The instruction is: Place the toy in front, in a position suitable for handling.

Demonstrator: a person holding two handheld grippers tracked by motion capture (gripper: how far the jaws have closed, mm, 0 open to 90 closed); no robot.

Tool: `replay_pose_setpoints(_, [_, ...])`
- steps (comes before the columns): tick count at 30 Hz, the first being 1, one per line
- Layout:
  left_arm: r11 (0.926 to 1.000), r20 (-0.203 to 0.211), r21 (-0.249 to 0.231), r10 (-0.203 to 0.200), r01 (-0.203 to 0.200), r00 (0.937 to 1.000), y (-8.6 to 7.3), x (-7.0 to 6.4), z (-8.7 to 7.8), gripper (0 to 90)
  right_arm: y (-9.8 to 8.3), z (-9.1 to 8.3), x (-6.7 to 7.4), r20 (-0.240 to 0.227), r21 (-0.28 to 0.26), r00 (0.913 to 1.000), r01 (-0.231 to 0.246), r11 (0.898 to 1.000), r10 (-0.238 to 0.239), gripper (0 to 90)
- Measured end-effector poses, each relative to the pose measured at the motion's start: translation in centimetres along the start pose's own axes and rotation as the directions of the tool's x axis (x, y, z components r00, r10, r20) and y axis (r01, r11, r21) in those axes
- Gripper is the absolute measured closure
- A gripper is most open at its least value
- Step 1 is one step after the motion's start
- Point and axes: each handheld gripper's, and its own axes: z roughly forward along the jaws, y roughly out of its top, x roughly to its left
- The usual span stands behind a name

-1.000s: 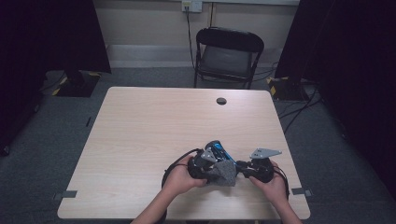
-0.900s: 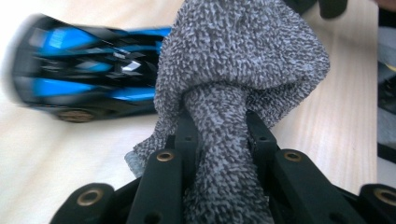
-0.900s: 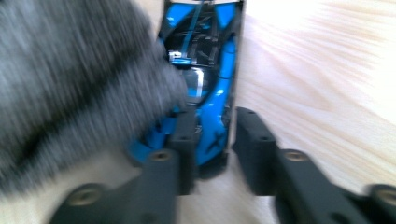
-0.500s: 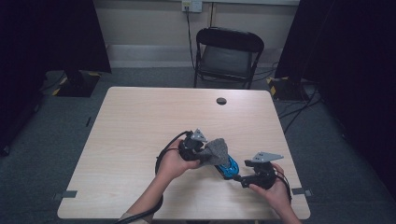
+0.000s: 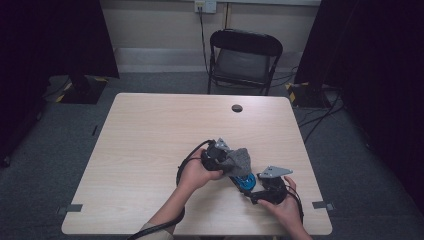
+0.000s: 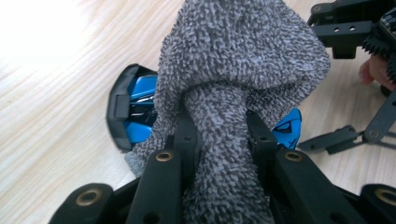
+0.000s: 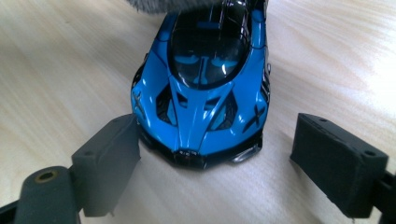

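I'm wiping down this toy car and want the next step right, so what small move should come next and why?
Probably draw the grey cloth across the blue toy car. The left gripper is shut on the cloth, which already hangs over the car, while the right gripper has just opened, its pads off the car.

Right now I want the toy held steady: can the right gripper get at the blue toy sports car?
Probably yes: the right gripper stands open with the car's nose between its pads; only the grey cloth covers the far end.
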Motion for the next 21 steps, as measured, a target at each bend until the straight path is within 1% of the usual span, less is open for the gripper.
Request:
replay_pose_setpoints(3, [0.9997, 0.001, 0.020, 0.011, -0.011, 0.9999, 0.0, -0.2, 0.5, 71.7, 0.1, 0.2, 0.1, 0.001, 0.002, 1.0000, -0.001, 1.000, 0.001, 14.6])
replay_pose_setpoints(4, [0.9998, 0.003, 0.020, 0.003, -0.003, 1.0000, -0.1, -0.3, 0.6, 71.7, 0.3, 0.3, 0.3, -0.001, 0.002, 1.0000, 0.002, 1.000, -0.002, 14.6])
replay_pose_setpoints(7, [0.9992, 0.010, 0.039, 0.002, -0.003, 0.9999, -0.3, -0.3, 1.0, 71.7, 0.3, 0.4, 0.6, -0.006, 0.001, 0.9999, 0.012, 1.000, -0.012, 14.6])
replay_pose_setpoints(8, [0.9993, 0.014, 0.037, -0.005, 0.005, 0.9999, -0.4, -0.3, 1.3, 71.7, 0.4, 0.5, 0.7, -0.002, 0.005, 0.9998, 0.017, 1.000, -0.017, 14.8])
replay_pose_setpoints(9, [0.9993, 0.014, 0.037, -0.005, 0.005, 0.9999, -0.4, -0.3, 1.3, 71.7, 0.4, 0.5, 0.7, -0.002, 0.005, 0.9998, 0.017, 1.000, -0.017, 14.8])
replay_pose_setpoints(10, [0.9993, 0.015, 0.036, -0.009, 0.008, 0.9998, -0.5, -0.3, 1.3, 71.7, 0.5, 0.6, 0.8, 0.007, 0.008, 0.9996, 0.028, 1.000, -0.028, 14.7])
replay_pose_setpoints(11, [0.9994, 0.019, 0.034, -0.012, 0.011, 0.9998, -0.6, -0.3, 1.3, 71.7, 0.5, 0.7, 0.8, 0.004, 0.005, 0.9996, 0.028, 1.000, -0.028, 15.0])
replay_pose_setpoints(12, [0.9995, 0.020, 0.031, -0.011, 0.011, 0.9997, -0.6, -0.3, 1.3, 71.7, 0.5, 0.7, 0.8, 0.002, 0.008, 0.9997, 0.025, 1.000, -0.025, 15.6])
replay_pose_setpoints(14, [0.9995, 0.020, 0.033, -0.006, 0.005, 0.9998, -0.7, -0.4, 1.3, 71.7, 0.5, 0.7, 0.8, 0.015, 0.012, 0.9995, 0.027, 1.000, -0.027, 16.5])
replay_pose_setpoints(18, [0.9995, 0.020, 0.029, -0.011, 0.010, 0.9997, -0.7, -0.4, 1.4, 71.7, 0.7, 0.9, 1.0, 0.029, 0.010, 0.9992, 0.029, 1.000, -0.029, 19.3])
replay_pose_setpoints(19, [0.9995, 0.020, 0.029, -0.011, 0.010, 0.9997, -0.7, -0.4, 1.4, 71.7, 0.7, 0.9, 1.1, 0.029, 0.009, 0.9990, 0.035, 0.999, -0.035, 21.6])
replay_pose_setpoints(21, [0.9995, 0.021, 0.031, -0.006, 0.005, 0.9998, -0.7, -0.5, 1.4, 71.7, 0.7, 0.9, 1.2, 0.031, 0.008, 0.9987, 0.041, 0.999, -0.041, 21.7])
